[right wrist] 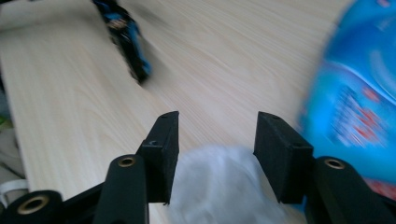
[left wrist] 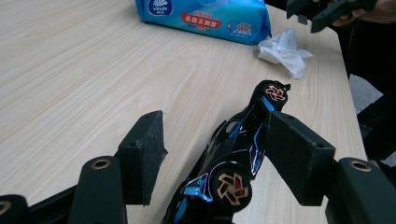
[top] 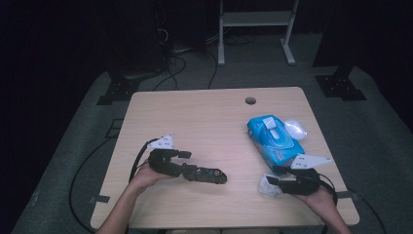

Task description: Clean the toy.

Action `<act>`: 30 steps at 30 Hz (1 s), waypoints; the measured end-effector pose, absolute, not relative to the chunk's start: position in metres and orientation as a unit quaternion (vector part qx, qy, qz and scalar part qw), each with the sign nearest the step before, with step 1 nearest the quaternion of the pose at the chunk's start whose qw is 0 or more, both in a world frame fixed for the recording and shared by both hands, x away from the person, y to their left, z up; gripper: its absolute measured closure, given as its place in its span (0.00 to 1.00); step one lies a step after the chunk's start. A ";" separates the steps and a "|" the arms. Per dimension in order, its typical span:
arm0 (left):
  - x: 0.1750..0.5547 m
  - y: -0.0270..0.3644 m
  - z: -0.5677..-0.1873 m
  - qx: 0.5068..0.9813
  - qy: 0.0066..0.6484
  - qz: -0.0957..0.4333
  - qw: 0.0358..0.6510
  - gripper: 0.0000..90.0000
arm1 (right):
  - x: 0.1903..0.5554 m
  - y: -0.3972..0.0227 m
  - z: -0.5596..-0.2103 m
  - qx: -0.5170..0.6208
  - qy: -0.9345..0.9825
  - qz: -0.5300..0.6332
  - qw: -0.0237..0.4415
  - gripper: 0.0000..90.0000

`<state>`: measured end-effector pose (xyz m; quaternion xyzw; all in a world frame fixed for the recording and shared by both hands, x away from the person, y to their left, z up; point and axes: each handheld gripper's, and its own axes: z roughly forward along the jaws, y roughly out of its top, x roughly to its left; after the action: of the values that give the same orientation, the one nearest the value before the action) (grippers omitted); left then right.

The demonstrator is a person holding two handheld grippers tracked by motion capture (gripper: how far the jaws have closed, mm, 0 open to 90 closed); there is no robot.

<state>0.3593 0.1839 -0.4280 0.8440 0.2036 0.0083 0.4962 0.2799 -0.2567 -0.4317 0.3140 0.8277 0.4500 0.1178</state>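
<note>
The toy car [left wrist: 233, 154] lay on the table [top: 204, 122], long axis pointing toward the crumpled wipe [left wrist: 284, 50]. Left gripper [left wrist: 215, 149] straddled it, unclamped; right gripper [right wrist: 215, 154] stood open over the wipe.

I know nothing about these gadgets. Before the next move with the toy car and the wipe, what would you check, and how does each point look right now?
1. Left tool around the toy car: ok, car lies between its jaws.
2. Left pads pressing on the car: cannot tell; a gap shows on one side.
3. Right tool over the crumpled wipe: ok, jaws apart, wipe between them, not pinched.
4. Wipes pack out of the way: not ok, close beside the right tool.
5. Table room around the car: ok.
</note>
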 end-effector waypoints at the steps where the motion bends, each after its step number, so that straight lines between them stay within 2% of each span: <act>1: 0.359 0.186 -0.428 0.845 0.204 0.008 0.494 0.41 | 0.281 -0.250 -0.431 0.301 0.830 0.456 0.116 0.52; 7: 0.359 0.192 -0.431 0.844 0.211 0.003 0.494 0.41 | 0.295 -0.196 -0.437 0.237 0.848 0.464 0.095 0.46; 17: 0.359 0.192 -0.433 0.845 0.211 -0.005 0.492 0.39 | 0.320 -0.127 -0.450 0.170 0.875 0.448 0.062 0.43; 19: 0.359 0.191 -0.433 0.844 0.211 -0.005 0.493 0.39 | 0.321 -0.121 -0.453 0.165 0.877 0.447 0.063 0.48; 22: 0.360 0.191 -0.434 0.843 0.212 -0.008 0.495 0.39 | 0.324 -0.117 -0.458 0.161 0.882 0.437 0.071 0.71; 25: 0.362 0.189 -0.436 0.842 0.216 -0.006 0.495 0.38 | 0.327 -0.119 -0.459 0.157 0.880 0.440 0.088 0.77; 30: 0.369 0.186 -0.440 0.837 0.224 -0.010 0.500 0.37 | 0.337 -0.129 -0.458 0.159 0.877 0.440 0.112 0.79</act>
<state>0.3695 0.1857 -0.4396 0.8367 0.2237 -0.0100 0.4998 0.3367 -0.1291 -0.4577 0.1588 0.8769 0.4397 0.1120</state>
